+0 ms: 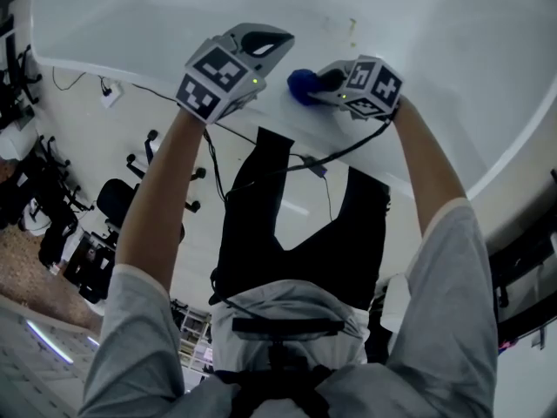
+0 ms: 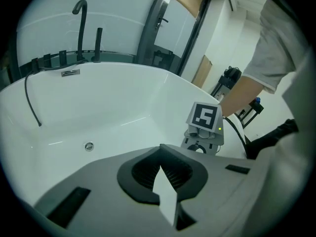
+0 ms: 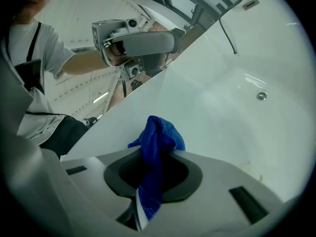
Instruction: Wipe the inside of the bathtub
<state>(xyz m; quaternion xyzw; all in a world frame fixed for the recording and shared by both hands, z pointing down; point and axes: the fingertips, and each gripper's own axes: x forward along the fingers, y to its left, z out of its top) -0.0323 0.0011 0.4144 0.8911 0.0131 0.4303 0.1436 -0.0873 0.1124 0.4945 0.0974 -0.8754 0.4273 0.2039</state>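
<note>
The white bathtub (image 1: 435,33) fills the top of the head view, and its inner wall (image 2: 113,107) curves ahead of both grippers. My right gripper (image 1: 315,85) is shut on a blue cloth (image 1: 301,84), which bunches up out of the jaws (image 3: 156,144) against the tub's near wall (image 3: 237,83). My left gripper (image 1: 271,38) hovers just left of it over the tub rim, shut with nothing between its jaws (image 2: 160,152). In the right gripper view the left gripper (image 3: 145,42) shows as one closed grey bar.
A round overflow fitting (image 2: 89,145) sits low on the tub wall. A black tap (image 2: 80,19) and a hanging black hose (image 2: 32,100) stand at the far rim. Small yellowish marks (image 3: 260,177) spot the tub. Office chairs (image 1: 113,198) and cables (image 1: 331,155) lie behind me.
</note>
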